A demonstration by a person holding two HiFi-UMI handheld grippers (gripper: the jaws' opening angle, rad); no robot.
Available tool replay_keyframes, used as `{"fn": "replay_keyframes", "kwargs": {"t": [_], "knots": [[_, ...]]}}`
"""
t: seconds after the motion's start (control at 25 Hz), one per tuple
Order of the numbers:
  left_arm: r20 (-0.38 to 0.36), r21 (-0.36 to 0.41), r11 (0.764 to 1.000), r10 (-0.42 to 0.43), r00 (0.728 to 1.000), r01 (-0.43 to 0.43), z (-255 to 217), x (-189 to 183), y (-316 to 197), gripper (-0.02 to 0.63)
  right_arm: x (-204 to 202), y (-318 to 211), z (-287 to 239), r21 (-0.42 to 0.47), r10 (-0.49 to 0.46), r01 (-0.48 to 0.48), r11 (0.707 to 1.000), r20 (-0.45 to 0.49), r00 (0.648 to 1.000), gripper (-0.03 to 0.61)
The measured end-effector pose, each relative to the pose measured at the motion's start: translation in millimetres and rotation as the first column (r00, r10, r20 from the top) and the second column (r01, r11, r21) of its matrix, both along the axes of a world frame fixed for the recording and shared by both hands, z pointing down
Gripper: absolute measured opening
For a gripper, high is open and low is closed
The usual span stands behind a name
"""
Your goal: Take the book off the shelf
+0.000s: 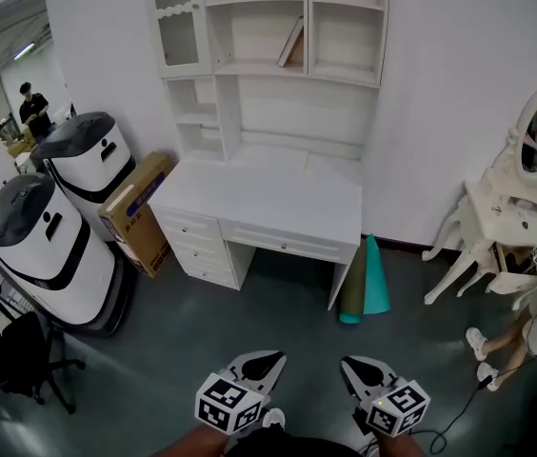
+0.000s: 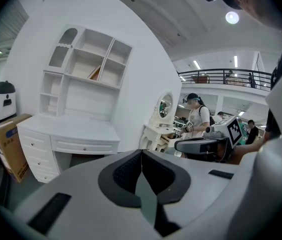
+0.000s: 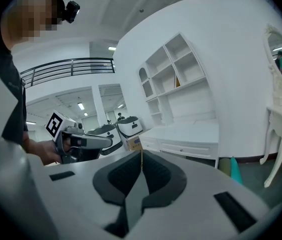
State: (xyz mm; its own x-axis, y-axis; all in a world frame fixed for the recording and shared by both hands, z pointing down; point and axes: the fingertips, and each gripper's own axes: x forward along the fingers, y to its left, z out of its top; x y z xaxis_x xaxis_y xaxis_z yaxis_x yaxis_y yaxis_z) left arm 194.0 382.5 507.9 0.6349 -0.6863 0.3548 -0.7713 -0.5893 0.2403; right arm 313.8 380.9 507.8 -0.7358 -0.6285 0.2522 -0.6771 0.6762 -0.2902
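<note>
- The shelf (image 1: 308, 19) was a tall white unit against the wall, well ahead of the person across open floor.
- The worktop (image 1: 268, 198) lay directly under the shelf, carrying it at the back, and looked bare.
- The left tongs (image 1: 267, 362) were held low, well short of the shelf and pointing toward it. Their own view showed the jaws pressed together with nothing between them.
- The right tongs (image 1: 356, 366) were just beside the left pair, equally far from the shelf. They were also fully closed and empty.
- The book (image 1: 292, 43) leaned at a slant in the shelf's upper middle compartment, against that compartment's right-hand wall. Nothing was touching it.
- Judged from this, the step in hand was the approach: the book had not been reached, so the task was barely begun.
- The next move would call for closing on the shelf, raising one pair of tongs to that upper compartment and opening its jaws. They could then take the book by its free slanted edge, since the compartment wall crowded its other side.
</note>
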Motion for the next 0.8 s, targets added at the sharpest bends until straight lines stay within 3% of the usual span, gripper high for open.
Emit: {"fn": "replay_keyframes", "kwargs": {"t": [0.32, 0.8], "knots": [[-0.006, 0.023, 0.999, 0.039, 0.999, -0.039, -3, -34, -31, 0.011, -46, -27, -9, 0.031, -0.014, 0.014, 0.999, -0.003, 1.000, 0.031], [-0.018, 0.000, 1.000, -0.026, 0.999, 0.026, 6, -79, -44, 0.011, -95, -53, -11, 0.043, -0.087, 0.087, 0.995, -0.010, 0.996, 0.031]]}}
